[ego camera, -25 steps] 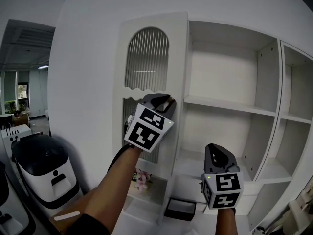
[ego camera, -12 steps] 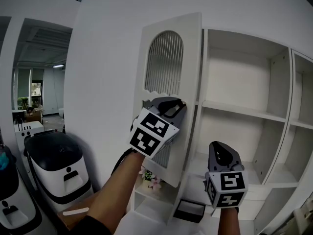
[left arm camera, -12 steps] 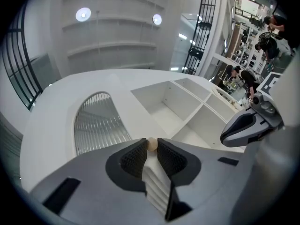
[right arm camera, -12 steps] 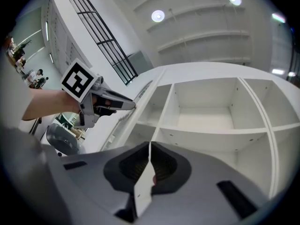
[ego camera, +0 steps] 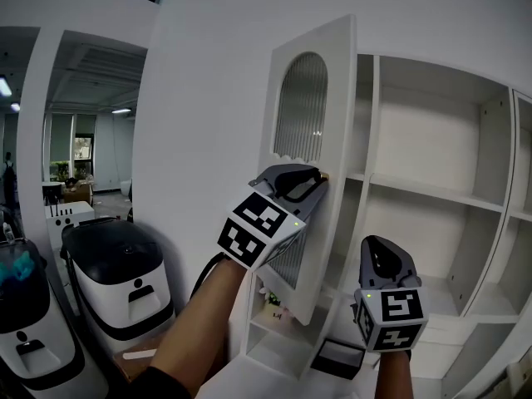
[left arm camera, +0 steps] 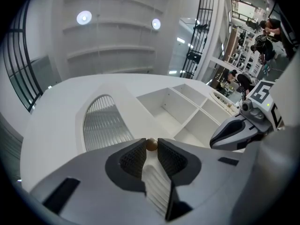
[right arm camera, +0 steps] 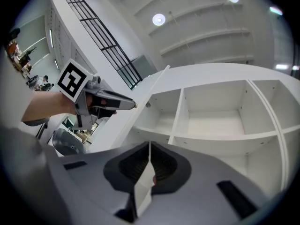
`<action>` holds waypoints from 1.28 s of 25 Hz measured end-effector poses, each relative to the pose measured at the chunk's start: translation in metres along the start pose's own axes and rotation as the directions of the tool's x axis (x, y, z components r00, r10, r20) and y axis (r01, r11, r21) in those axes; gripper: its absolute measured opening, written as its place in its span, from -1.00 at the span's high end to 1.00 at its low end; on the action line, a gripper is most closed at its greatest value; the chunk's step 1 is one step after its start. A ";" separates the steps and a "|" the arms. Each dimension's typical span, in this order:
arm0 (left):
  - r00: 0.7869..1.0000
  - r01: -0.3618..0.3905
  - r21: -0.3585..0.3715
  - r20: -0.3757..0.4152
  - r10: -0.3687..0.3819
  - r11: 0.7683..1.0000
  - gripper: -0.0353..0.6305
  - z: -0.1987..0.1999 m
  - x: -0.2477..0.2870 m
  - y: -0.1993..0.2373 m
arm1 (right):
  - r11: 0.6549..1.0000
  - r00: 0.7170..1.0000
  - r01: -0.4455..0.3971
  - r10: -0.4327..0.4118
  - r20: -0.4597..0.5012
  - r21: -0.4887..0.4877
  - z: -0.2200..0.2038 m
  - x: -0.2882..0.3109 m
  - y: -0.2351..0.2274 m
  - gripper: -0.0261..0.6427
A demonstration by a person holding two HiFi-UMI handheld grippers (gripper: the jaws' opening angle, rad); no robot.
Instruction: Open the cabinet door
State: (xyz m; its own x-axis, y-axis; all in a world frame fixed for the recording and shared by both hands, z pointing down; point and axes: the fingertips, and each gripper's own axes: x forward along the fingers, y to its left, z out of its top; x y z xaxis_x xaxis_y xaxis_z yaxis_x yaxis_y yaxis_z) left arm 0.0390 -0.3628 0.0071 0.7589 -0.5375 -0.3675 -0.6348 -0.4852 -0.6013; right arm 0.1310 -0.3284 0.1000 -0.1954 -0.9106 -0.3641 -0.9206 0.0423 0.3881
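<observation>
Pulling on the small round brown knob (left arm camera: 151,145), I keep my left gripper (ego camera: 319,178) clenched on it, one pad on each side. Over the last second the tall white cabinet door with the arched ribbed glass pane (ego camera: 332,73) has swung further out. Its knob edge now stands clear of the white open-shelved cabinet (ego camera: 432,194), and more of the shelf bay behind it shows. In the head view my hand has travelled with the door, so the grip is holding through the arc. My right gripper (ego camera: 379,252) hangs at four o'clock from the left one, jaws shut together on nothing and touching nothing. I judge the door partly open, with more swing towards nine o'clock to go. The knob is small, so a slip is the risk.
</observation>
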 end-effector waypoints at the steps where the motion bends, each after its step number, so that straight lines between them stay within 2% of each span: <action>1: 1.000 0.001 0.000 0.002 -0.001 1.000 0.67 0.000 -0.005 0.002 | 1.000 1.000 -0.008 0.008 0.005 0.000 0.002 0.001 0.005 0.85; 7: 0.999 0.024 -0.021 0.030 -0.023 1.000 0.67 0.006 -0.038 0.016 | 0.998 0.998 -0.054 0.054 0.034 0.010 0.016 0.010 0.030 0.85; 12: 0.999 0.038 0.009 0.037 -0.038 0.999 0.75 0.010 -0.069 0.026 | 0.994 0.992 -0.110 0.109 0.058 0.022 0.027 0.017 0.058 0.85; 19: 1.000 0.001 0.038 0.002 -0.001 0.999 0.78 0.010 -0.092 0.043 | 0.983 0.980 -0.178 0.175 0.092 0.030 0.050 0.030 0.109 0.85; 22: 1.000 0.000 0.042 -0.018 0.001 0.999 0.78 0.007 -0.095 0.045 | 0.981 0.978 -0.190 0.187 0.097 0.032 0.051 0.033 0.116 0.85; 28: 1.000 -0.021 0.033 0.014 0.021 0.999 0.78 0.010 -0.099 0.049 | 0.979 0.975 -0.201 0.196 0.104 0.038 0.051 0.035 0.115 0.85; 32: 1.000 -0.027 0.045 0.005 0.027 0.999 0.78 0.011 -0.102 0.050 | 0.974 0.969 -0.224 0.218 0.113 0.044 0.053 0.038 0.123 0.85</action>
State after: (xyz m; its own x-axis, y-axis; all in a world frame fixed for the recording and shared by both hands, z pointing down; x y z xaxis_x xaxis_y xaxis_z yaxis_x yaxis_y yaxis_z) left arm -0.0687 -0.3245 0.0069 0.7424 -0.5470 -0.3868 -0.6478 -0.4390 -0.6226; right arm -0.0075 -0.3360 0.0896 -0.4281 -0.8271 -0.3642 -0.8676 0.2634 0.4218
